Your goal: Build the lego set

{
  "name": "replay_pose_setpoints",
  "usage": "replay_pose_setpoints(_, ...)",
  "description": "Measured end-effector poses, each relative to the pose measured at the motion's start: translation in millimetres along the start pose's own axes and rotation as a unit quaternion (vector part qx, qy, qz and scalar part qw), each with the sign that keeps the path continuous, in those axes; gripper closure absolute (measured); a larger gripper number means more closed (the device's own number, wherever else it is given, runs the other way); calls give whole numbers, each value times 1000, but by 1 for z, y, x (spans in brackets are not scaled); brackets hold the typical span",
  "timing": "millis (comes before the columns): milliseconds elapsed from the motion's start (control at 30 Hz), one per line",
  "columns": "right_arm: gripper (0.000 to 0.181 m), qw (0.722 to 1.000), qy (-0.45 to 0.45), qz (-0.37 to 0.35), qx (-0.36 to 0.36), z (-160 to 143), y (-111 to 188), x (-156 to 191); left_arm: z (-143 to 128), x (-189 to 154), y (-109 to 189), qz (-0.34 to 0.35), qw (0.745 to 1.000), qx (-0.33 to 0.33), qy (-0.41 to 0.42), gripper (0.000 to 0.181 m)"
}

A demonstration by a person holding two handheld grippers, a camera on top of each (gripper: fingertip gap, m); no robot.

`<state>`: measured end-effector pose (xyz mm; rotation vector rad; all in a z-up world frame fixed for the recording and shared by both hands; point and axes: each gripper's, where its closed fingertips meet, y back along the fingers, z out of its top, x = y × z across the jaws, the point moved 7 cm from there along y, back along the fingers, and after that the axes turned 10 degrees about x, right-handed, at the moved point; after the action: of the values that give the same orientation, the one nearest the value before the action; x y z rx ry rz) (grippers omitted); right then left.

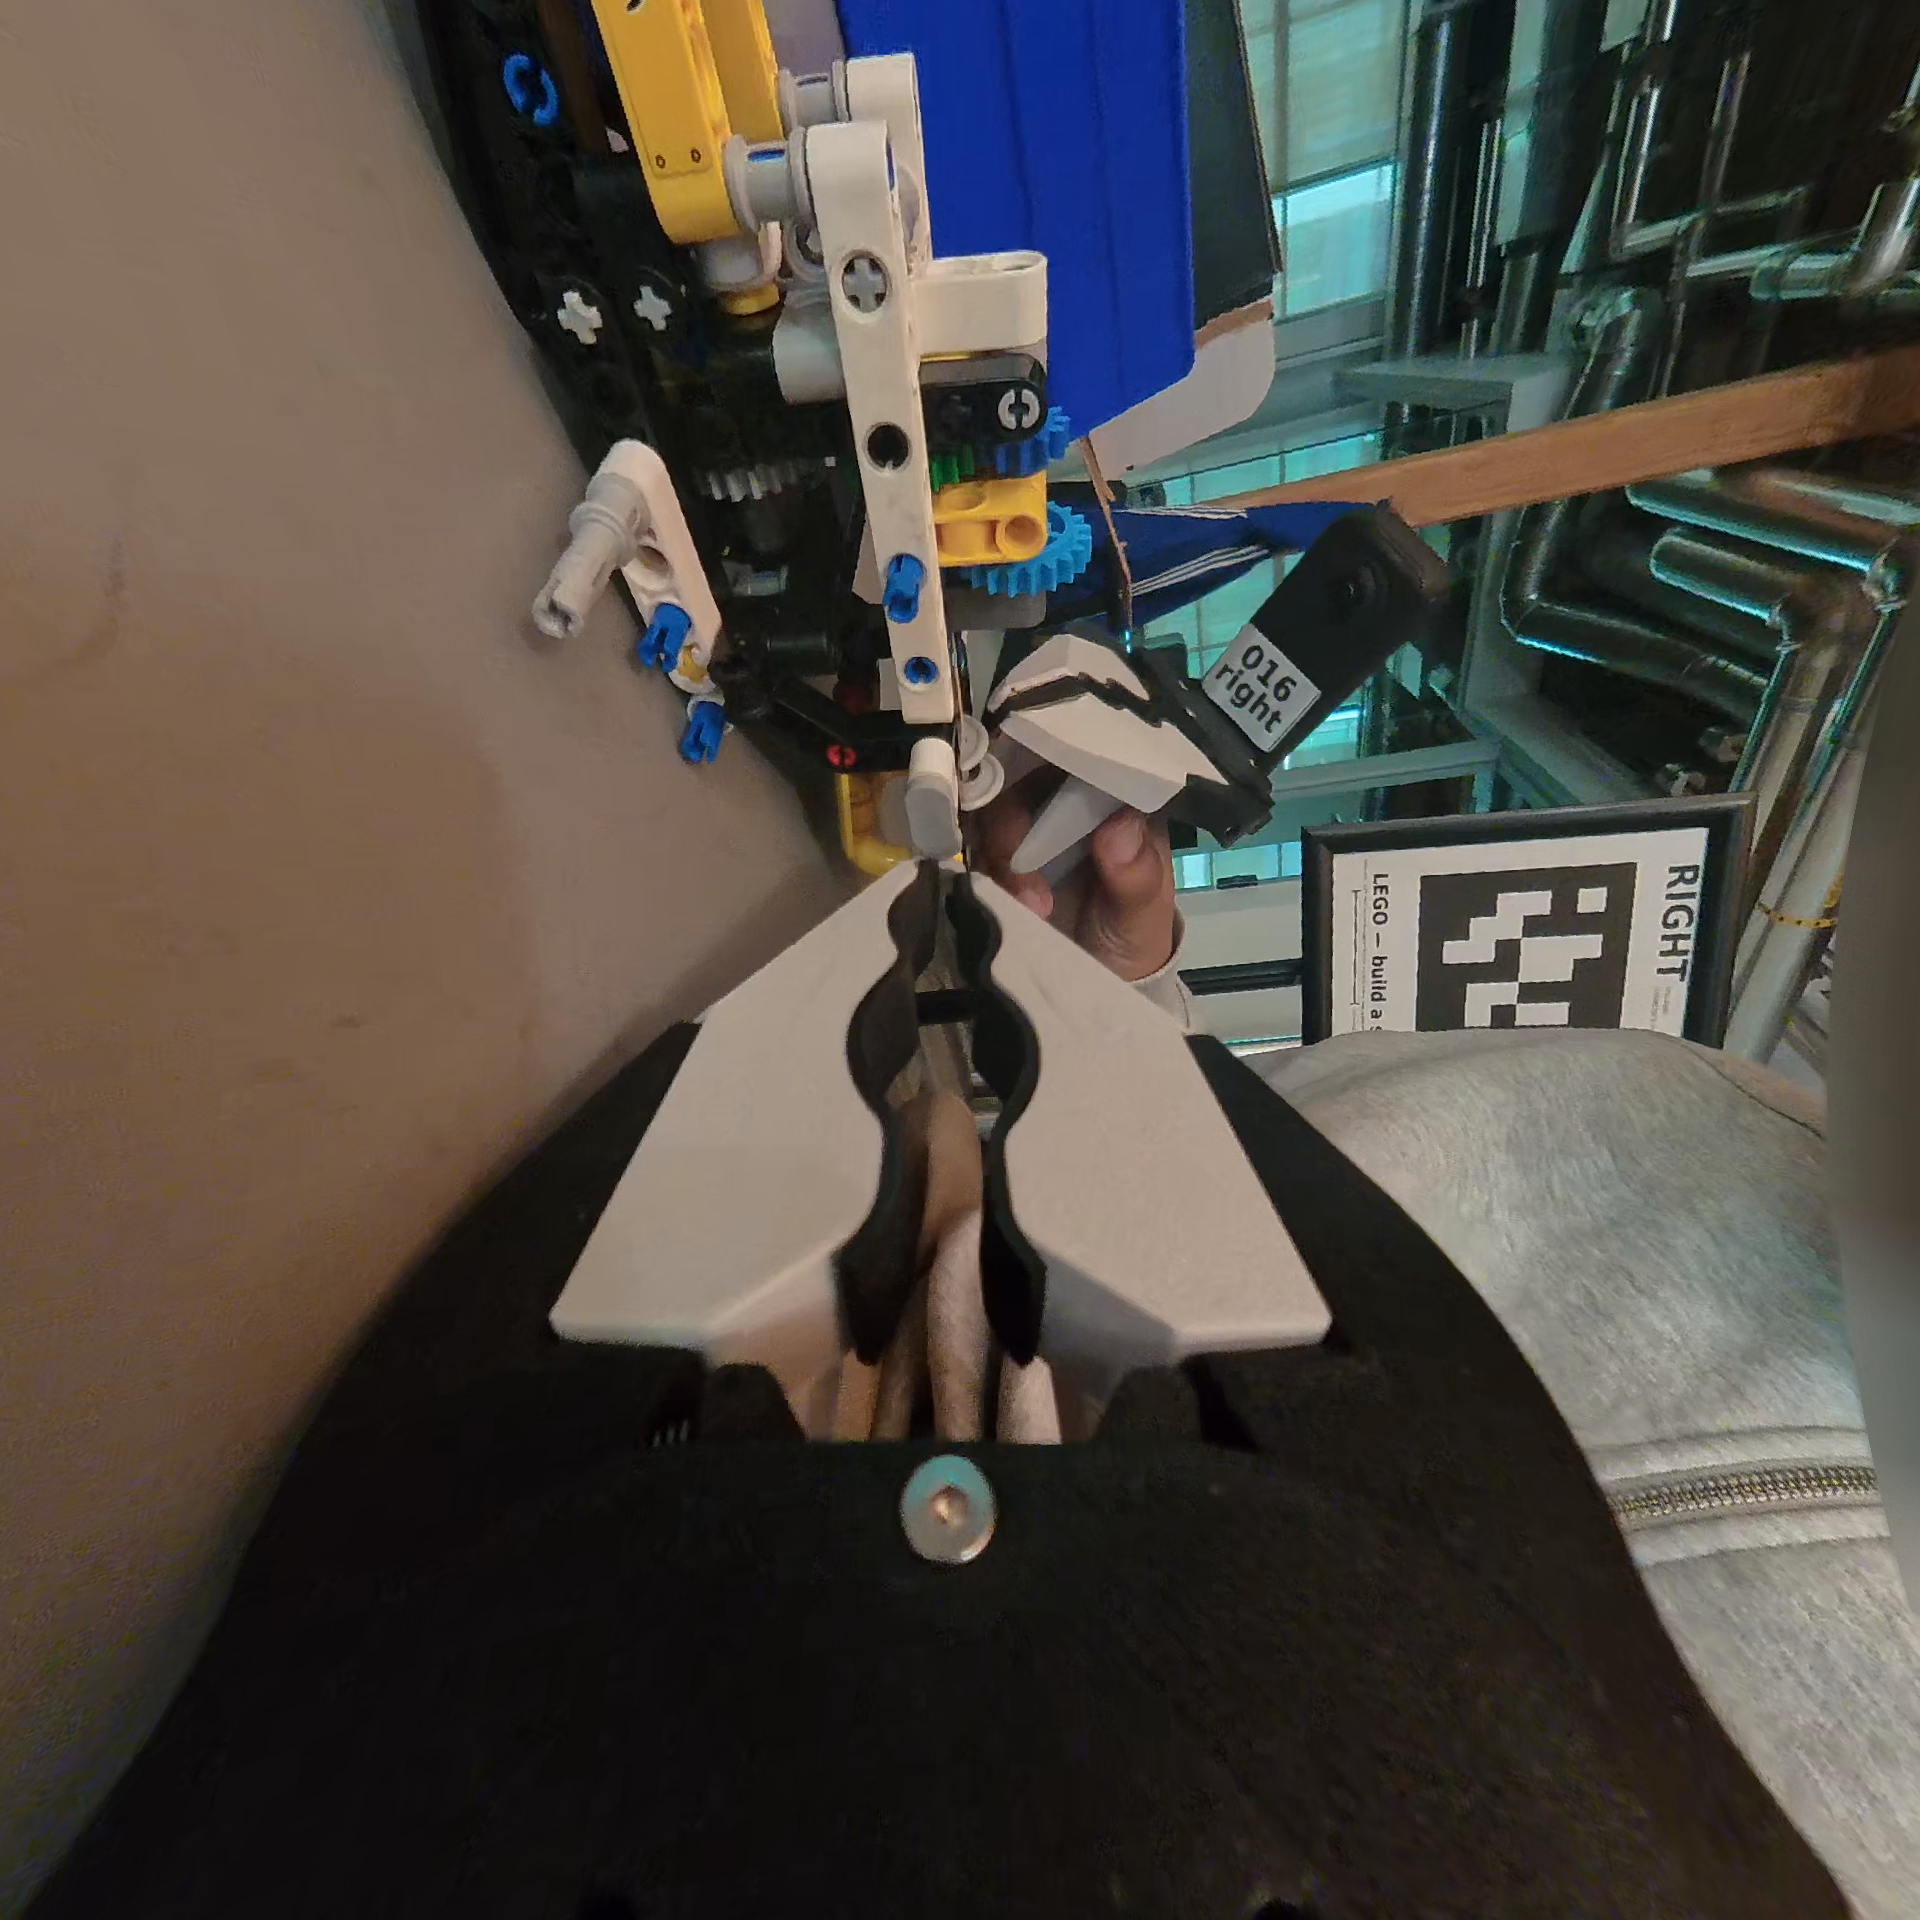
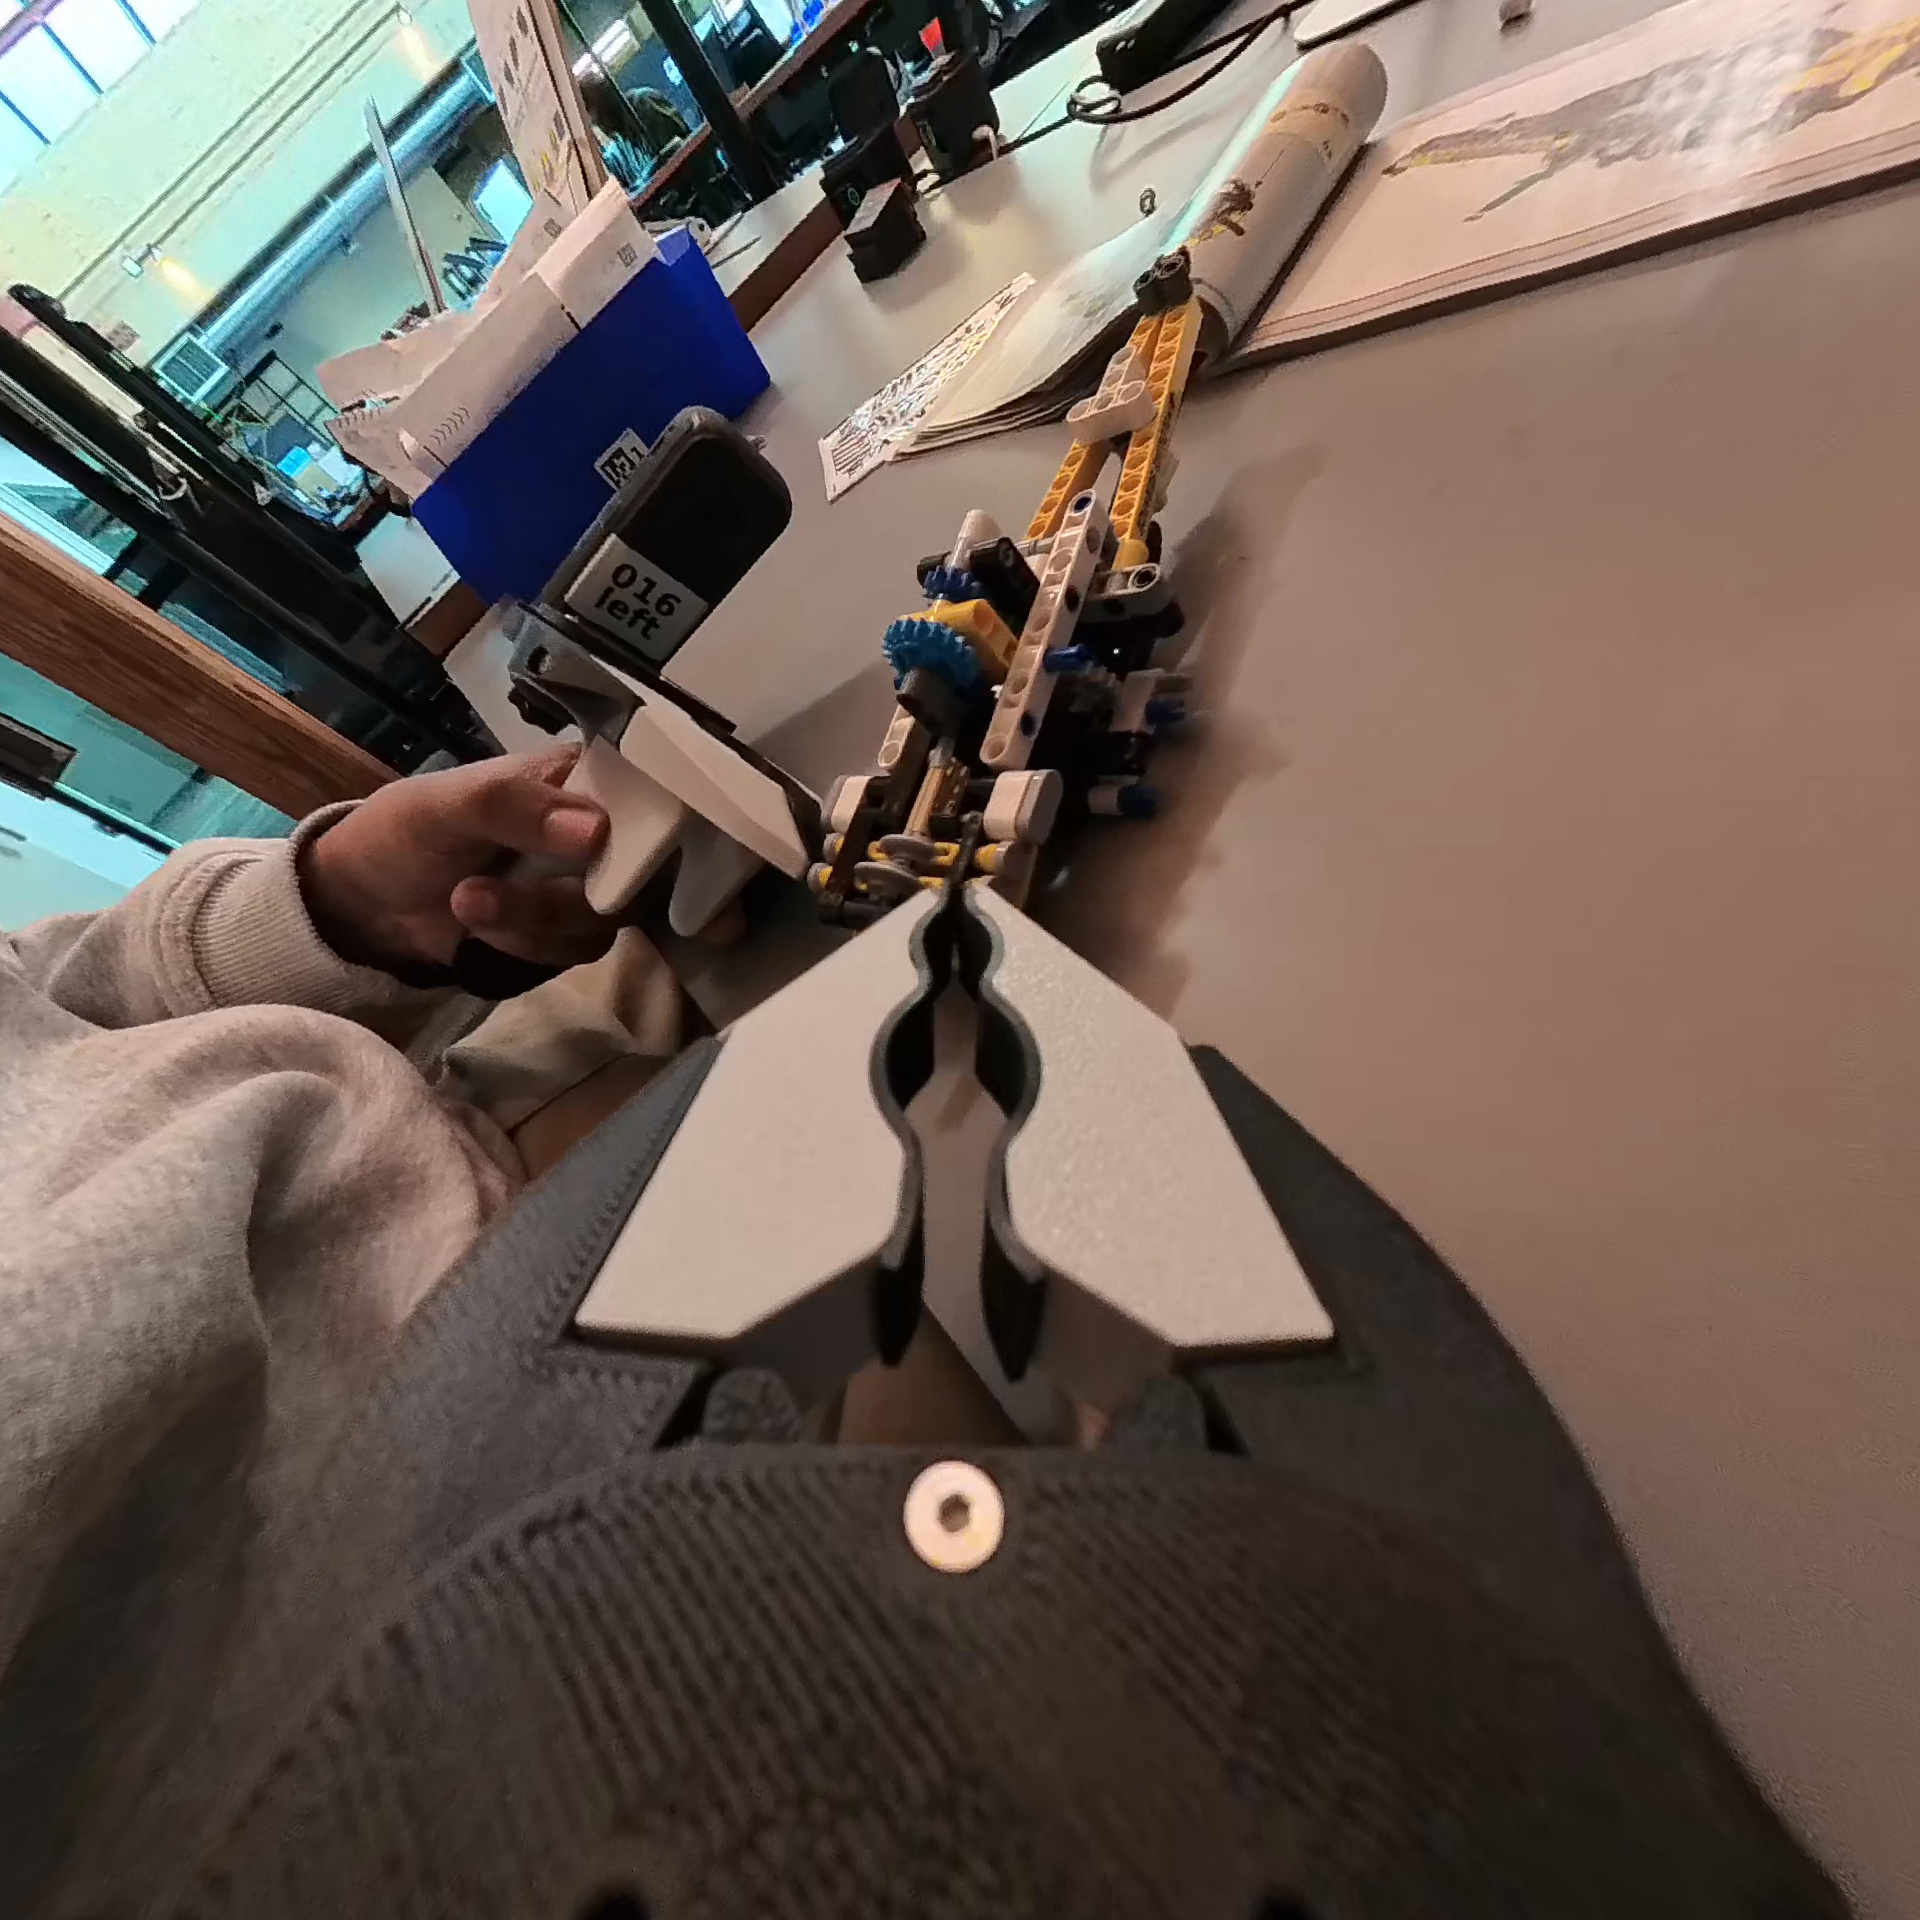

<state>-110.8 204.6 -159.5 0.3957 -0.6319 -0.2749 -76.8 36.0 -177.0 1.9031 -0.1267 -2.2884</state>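
A partly built lego model [image 1: 883, 447] with white, yellow and black beams and blue gears lies on the grey table [image 1: 260, 831]. My left gripper [image 1: 940, 873] is shut, its tips pinching a grey end piece [image 1: 932, 805] of the model. My right gripper [image 1: 997, 717] comes in from the right, shut at a small grey pin [image 1: 975, 750] beside that end. In the right wrist view the model [image 2: 1049, 623] stretches away from my right gripper [image 2: 956, 896], which is shut on a dark pin [image 2: 971, 836] at the near end. The left gripper [image 2: 805, 857] touches the same end from the left.
A blue bin [image 2: 582, 416] with papers stands at the back left. An open instruction booklet [image 2: 1558, 156] and a sticker sheet [image 2: 914, 416] lie beyond the model. A framed marker sign [image 1: 1507, 925] stands nearby. A person's grey sleeve [image 2: 208, 1091] and hand [image 2: 468, 831] are close by. Left tips to right tips: about 6 cm.
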Motion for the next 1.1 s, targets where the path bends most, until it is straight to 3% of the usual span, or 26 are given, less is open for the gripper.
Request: replay_pose_setpoints(1100, 177, 1000, 4, -20, -1, -1, -6, -2, 1, -1, -2, -2, 1000, 3, -2, 175)
